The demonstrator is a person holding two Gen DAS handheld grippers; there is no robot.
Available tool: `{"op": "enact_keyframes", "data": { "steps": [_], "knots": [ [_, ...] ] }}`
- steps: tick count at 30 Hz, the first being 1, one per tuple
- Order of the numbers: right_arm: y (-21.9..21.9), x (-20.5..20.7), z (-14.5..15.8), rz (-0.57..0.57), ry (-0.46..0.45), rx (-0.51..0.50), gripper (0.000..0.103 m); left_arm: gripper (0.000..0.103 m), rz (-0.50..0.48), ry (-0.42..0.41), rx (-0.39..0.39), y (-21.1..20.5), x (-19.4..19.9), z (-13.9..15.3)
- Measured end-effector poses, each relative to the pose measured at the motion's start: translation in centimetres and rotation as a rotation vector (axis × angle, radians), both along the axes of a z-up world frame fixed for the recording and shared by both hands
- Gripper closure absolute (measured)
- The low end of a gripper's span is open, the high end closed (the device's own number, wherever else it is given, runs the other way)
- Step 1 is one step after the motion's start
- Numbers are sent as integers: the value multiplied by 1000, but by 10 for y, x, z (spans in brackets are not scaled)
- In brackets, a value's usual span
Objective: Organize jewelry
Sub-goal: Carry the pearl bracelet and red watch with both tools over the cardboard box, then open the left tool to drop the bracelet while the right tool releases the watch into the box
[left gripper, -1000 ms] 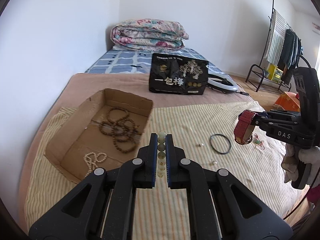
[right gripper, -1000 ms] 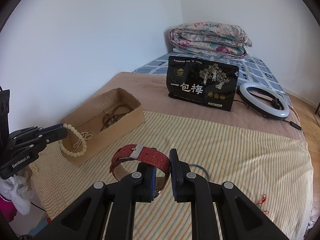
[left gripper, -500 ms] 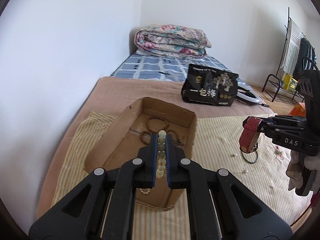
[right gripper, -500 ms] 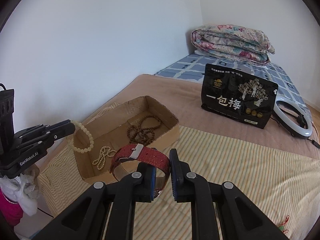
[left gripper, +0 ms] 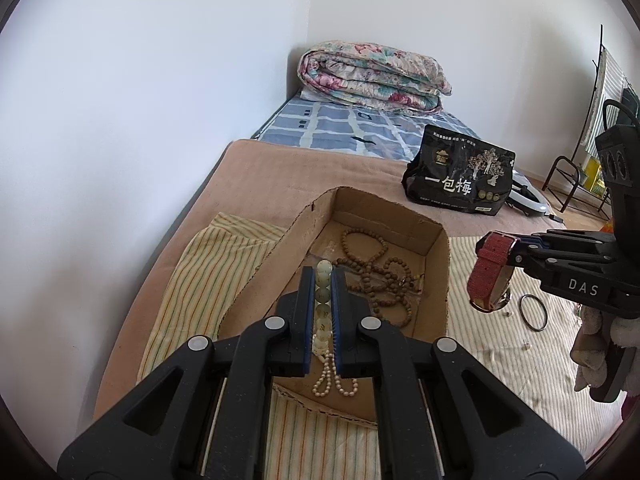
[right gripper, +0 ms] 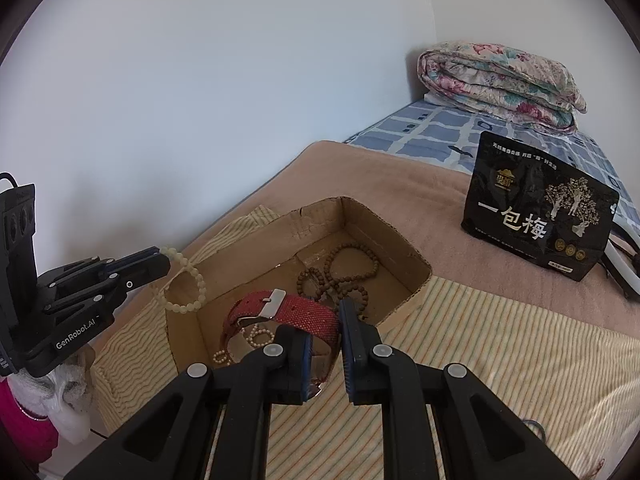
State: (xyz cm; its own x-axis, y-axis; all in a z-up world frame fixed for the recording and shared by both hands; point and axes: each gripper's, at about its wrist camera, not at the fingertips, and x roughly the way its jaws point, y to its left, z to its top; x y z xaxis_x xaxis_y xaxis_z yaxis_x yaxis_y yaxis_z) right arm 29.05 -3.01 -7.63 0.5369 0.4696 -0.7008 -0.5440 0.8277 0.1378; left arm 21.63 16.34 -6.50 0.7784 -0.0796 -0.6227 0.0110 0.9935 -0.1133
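Note:
An open cardboard box (left gripper: 439, 276) (right gripper: 384, 220) sits on the striped cloth. It holds a brown bead necklace (left gripper: 380, 280) (right gripper: 340, 276) and a small pearl string (left gripper: 332, 376) (right gripper: 248, 340). My left gripper (left gripper: 322, 276) (right gripper: 164, 260) is shut on a pale bead bracelet (left gripper: 323, 280) (right gripper: 184, 284), which hangs over the box's near left part. My right gripper (right gripper: 326, 328) (left gripper: 516, 248) is shut on a red-strapped watch (right gripper: 288, 316) (left gripper: 490, 272). The watch hangs in the air just beside the box's right wall.
A black snack bag (left gripper: 460, 184) (right gripper: 536, 220) stands behind the box, with a ring light (left gripper: 528, 200) beyond it. A folded quilt (left gripper: 372, 76) lies at the bed's head. A thin black bangle (left gripper: 534, 312) and tiny bits lie on the cloth to the right. The wall runs along the left.
Both grippers have travelled left across the bed toward the box, each keeping its hold. The bracelet now hangs over the box and the watch has come up to its right wall.

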Motion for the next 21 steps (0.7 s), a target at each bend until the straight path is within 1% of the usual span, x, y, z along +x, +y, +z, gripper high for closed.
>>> {"op": "enact_keyframes", "data": {
  "steps": [6, 16, 19, 21],
  "knots": [
    [16, 8, -10, 9, 20, -11, 92, 98, 4, 17, -12, 4, 4, -7],
    [24, 21, -22, 1, 66, -7, 92, 98, 0, 30, -21, 4, 7, -11],
    [23, 24, -25, -2, 81, 10, 86, 98, -1, 35, -16, 3, 8, -11],
    [22, 26, -28, -4, 95, 18, 80, 98, -5, 40, -11, 2, 8, -12]
  ]
}}
